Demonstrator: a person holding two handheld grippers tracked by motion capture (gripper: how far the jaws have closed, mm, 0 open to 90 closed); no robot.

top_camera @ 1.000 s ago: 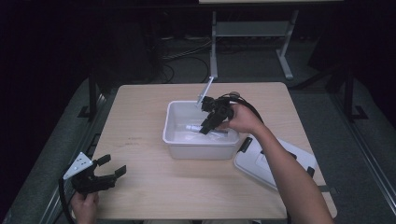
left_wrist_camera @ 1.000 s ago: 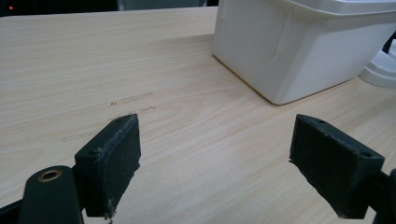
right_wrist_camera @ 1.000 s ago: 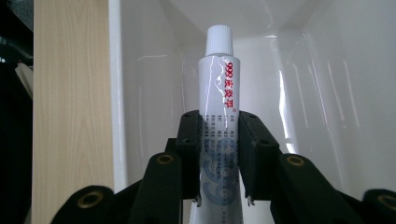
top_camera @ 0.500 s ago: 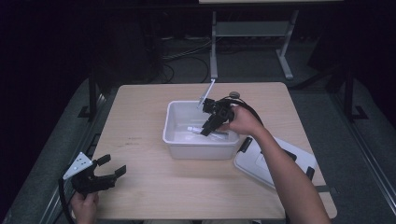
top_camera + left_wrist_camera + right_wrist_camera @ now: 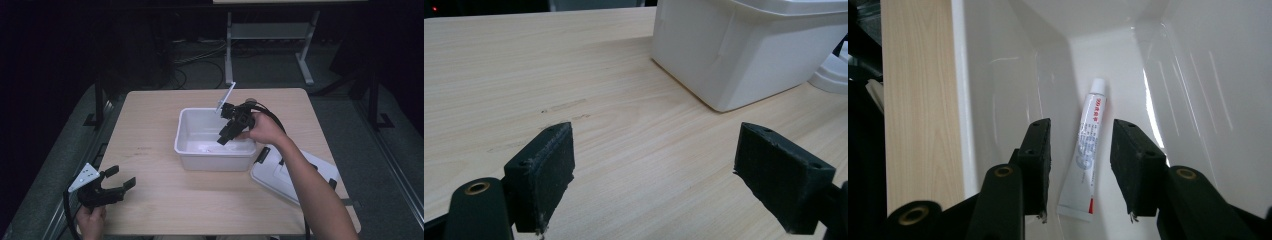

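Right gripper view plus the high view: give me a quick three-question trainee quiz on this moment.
1. True or false: the tube lies on the floor of the white bin.
2. Where is the bin's lid? A) on the bin B) on the table right of the bin C) in the left gripper
3. Fill in: the right gripper has its pads ____ the tube.

Key
1. True. It lies flat along the bin's bottom, cap end pointing away from the camera.
2. B. It lies flat by the person's right forearm.
3. Apart from. The jaws have just been opening; the tube lies between them, with a gap on each side.
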